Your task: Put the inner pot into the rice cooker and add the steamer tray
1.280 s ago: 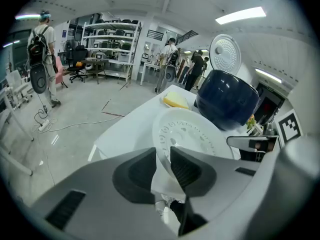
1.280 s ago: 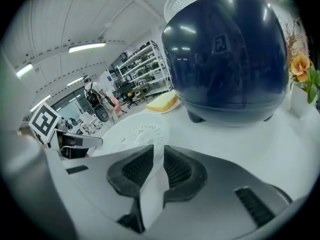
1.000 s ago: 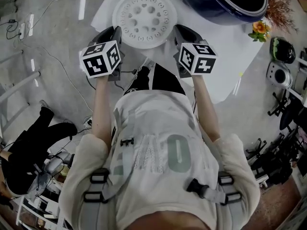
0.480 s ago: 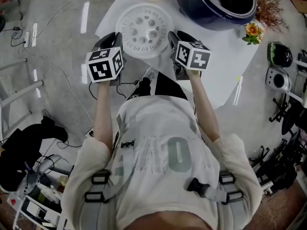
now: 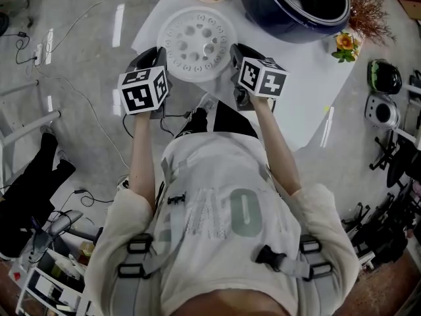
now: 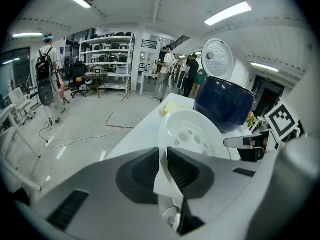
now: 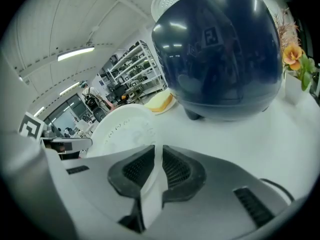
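Left gripper's point(image 6: 163, 151) jaws clamp the steamer tray's point(image 5: 197, 43) rim; right gripper's point(image 7: 156, 154), just closing, pinch the opposite rim

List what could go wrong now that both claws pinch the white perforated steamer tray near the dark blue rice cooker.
1. The left claw and right claw each pinch only the thin rim of the white perforated round plastic steamer tray, and both have just been closing on it; it might slip or tilt.
2. Uneven hand motion could flex it or pull it free.
3. The orange flowers beside the dark blue rice cooker could get knocked.
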Available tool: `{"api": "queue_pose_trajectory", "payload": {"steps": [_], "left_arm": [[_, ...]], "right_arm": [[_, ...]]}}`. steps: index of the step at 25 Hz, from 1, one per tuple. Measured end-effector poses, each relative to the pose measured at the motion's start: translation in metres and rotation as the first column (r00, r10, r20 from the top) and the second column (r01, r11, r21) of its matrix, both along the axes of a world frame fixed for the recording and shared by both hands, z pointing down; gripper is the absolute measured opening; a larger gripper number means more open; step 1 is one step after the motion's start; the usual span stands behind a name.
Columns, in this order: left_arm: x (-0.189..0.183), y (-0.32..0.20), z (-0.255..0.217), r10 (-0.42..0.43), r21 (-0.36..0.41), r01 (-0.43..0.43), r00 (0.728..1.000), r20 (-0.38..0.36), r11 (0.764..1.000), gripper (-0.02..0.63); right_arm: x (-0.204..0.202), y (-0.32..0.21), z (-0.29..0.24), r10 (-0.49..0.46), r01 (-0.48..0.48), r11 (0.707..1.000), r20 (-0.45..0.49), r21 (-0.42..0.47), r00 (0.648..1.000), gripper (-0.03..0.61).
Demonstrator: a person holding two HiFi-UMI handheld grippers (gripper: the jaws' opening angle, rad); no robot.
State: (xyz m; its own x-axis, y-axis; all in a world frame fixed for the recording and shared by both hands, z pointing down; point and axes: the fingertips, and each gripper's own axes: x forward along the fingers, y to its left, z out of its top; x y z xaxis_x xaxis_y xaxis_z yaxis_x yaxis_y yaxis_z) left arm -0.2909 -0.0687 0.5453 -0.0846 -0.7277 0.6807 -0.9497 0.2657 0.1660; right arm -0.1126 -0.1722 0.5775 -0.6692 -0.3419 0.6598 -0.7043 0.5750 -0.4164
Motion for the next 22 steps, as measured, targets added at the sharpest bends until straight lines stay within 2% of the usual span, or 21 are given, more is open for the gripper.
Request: {"api": "queue_pose_trajectory", "payload": {"steps": [7, 13, 17, 22], "left_arm": [[-0.010, -0.006, -0.035, -0.025, 0.078, 0.022, 0.999, 0.042, 0.997, 0.064], [-0.030, -0.019, -0.086, -0.063, 0.182, 0.044, 0.993, 0.098, 0.982, 0.064], [-0.043, -0.036, -0.131, -0.094, 0.278, 0.056, 0.988, 0.123, 0.959, 0.064], [-0.047, -0.062, -0.203, -0.094, 0.425, 0.016, 0.982, 0.163, 0.905, 0.063]], "right_arm": [[-0.014, -0.013, -0.038, -0.022, 0.018, 0.998, 0.062, 0.068, 0.998, 0.055], [-0.035, -0.030, -0.099, -0.070, 0.046, 0.975, 0.108, 0.215, 0.992, 0.057], [-0.048, -0.047, -0.153, -0.096, 0.042, 0.947, 0.155, 0.318, 0.983, 0.055], [-0.049, -0.070, -0.226, -0.098, -0.017, 0.907, 0.251, 0.422, 0.963, 0.055]]}}
